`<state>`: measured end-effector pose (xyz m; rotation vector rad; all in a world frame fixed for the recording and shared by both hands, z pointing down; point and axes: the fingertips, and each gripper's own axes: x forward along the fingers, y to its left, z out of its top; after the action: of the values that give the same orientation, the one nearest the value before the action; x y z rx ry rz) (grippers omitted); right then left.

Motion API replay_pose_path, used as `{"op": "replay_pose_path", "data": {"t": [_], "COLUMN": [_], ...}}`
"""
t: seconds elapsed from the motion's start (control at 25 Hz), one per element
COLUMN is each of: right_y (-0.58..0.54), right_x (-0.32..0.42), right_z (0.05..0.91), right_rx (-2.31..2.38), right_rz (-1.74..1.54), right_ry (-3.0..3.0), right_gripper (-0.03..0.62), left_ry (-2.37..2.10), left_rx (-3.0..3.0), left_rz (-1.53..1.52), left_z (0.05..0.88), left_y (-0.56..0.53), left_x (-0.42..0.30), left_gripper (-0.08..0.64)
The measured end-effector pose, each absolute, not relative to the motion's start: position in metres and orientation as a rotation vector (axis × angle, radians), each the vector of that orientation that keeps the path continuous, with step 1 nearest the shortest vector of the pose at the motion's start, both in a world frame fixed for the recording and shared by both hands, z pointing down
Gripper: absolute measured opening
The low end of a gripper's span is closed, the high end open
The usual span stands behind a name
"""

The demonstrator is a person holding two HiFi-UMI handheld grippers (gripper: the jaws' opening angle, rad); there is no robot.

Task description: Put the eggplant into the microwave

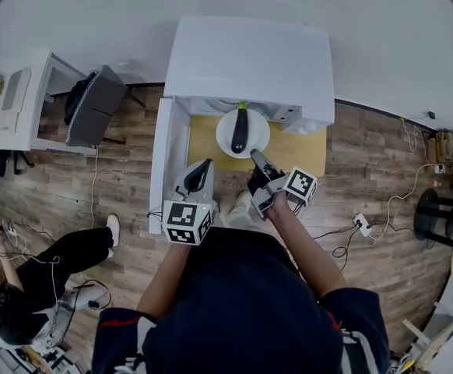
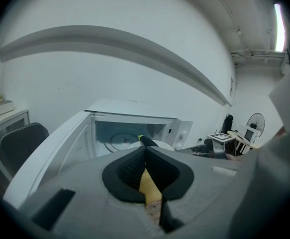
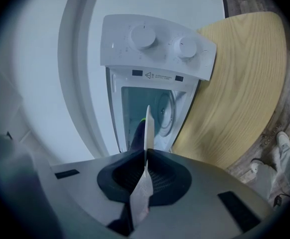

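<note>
A dark purple eggplant (image 1: 240, 131) with a green stem lies on a white plate (image 1: 225, 135) at the mouth of the white microwave (image 1: 250, 61). The microwave door (image 1: 168, 162) is swung open to the left. My right gripper (image 1: 254, 157) is shut on the plate's near rim. In the right gripper view the plate (image 3: 147, 128) shows edge-on between the jaws of the right gripper (image 3: 146, 158), with the eggplant (image 3: 138, 133) to its left. My left gripper (image 1: 199, 174) hangs shut and empty beside the open door. The left gripper view shows the eggplant (image 2: 146, 141) ahead of the left gripper (image 2: 146, 156).
The microwave stands on a light wooden table (image 1: 300, 150) over a plank floor. A white desk (image 1: 24, 107) and a dark chair (image 1: 94, 104) are at the left. Cables and a power strip (image 1: 363, 224) lie at the right. A person (image 1: 24, 287) sits at the lower left.
</note>
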<state>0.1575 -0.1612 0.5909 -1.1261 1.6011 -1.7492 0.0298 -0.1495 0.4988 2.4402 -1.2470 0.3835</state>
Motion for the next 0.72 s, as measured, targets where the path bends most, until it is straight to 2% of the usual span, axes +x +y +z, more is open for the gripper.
{"op": "replay_pose_path", "data": {"t": [0.72], "right_y": [-0.196], "right_x": [0.154], "right_z": [0.619], "right_rx": [-1.207], "right_rz": [-1.747], "right_ry": [1.519], "right_gripper": [0.023], "left_ry": [-1.050], "left_rx": [2.452], "left_rz": [0.475], "left_z": [0.521], "left_y": [-0.161], "left_x": [0.036], "left_gripper": [0.014]}}
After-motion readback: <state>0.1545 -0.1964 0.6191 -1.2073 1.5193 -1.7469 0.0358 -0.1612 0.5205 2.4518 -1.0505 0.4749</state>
